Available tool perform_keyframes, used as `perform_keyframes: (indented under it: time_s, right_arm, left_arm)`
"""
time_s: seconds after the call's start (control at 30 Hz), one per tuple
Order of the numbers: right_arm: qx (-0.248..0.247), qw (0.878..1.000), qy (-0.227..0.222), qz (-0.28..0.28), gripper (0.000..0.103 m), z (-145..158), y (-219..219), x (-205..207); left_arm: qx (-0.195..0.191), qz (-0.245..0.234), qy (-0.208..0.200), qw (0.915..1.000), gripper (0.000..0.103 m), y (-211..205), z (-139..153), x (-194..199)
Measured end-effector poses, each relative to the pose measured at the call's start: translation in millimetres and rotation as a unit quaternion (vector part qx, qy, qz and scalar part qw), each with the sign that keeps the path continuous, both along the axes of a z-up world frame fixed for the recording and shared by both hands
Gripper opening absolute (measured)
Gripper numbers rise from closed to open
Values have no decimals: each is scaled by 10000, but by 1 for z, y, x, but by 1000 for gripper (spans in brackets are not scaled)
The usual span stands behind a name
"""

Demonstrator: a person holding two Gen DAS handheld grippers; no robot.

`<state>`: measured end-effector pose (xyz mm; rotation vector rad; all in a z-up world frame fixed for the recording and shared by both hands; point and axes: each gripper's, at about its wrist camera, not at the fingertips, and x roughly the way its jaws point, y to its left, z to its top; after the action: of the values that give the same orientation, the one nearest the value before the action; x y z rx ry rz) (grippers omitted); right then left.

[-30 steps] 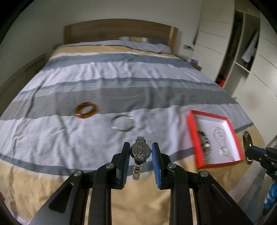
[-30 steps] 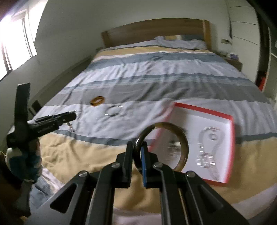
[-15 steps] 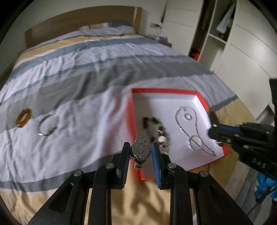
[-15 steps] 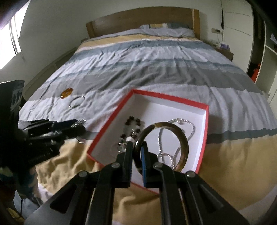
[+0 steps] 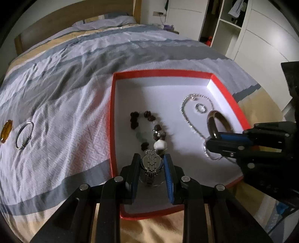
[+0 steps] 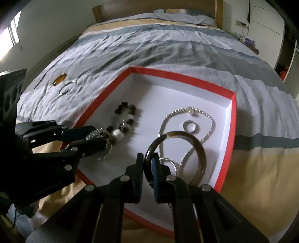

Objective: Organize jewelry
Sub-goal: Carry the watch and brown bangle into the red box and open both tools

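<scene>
A red-rimmed white box (image 5: 112,104) (image 6: 229,119) lies on the striped bed. My left gripper (image 5: 151,164) is shut on a silver watch (image 5: 151,163) and holds it low over the box's near left part. My right gripper (image 6: 148,162) is shut on a brown bangle (image 6: 200,149) (image 5: 212,119) low over the box's right side. In the box lie a dark bead bracelet (image 5: 147,129) (image 6: 124,115), a silver chain necklace (image 5: 185,114) (image 6: 209,130) and a small ring (image 5: 200,108) (image 6: 189,126).
An amber bangle (image 5: 6,128) (image 6: 59,79) and a thin silver bangle (image 5: 24,134) (image 6: 67,87) lie on the bedspread left of the box. Wardrobe shelves (image 5: 224,20) stand at the right of the bed, the headboard (image 6: 218,11) at the far end.
Both grippers have moved over the box and lower, carrying the watch and the bangle. The box now fills the middle of both views.
</scene>
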<state>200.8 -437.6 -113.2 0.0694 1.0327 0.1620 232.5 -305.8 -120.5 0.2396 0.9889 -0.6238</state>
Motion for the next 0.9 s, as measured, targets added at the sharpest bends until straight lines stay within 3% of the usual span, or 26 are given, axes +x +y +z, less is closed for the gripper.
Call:
perform_keyframes:
  time_s: [0.6, 0.73, 0.9]
  right_arm:
    - [-264, 9985, 275, 398, 11, -13, 7, 6]
    - [-330, 9982, 313, 383, 29, -11, 4, 2]
    - [-418, 9979, 339, 370, 30, -7, 5, -4]
  left_arm:
    - [-48, 122, -104, 9999, 27, -12, -9, 22]
    - [-104, 107, -80, 9999, 28, -10, -7, 17]
    - [-133, 97, -115, 9998, 37, -5, -3, 9]
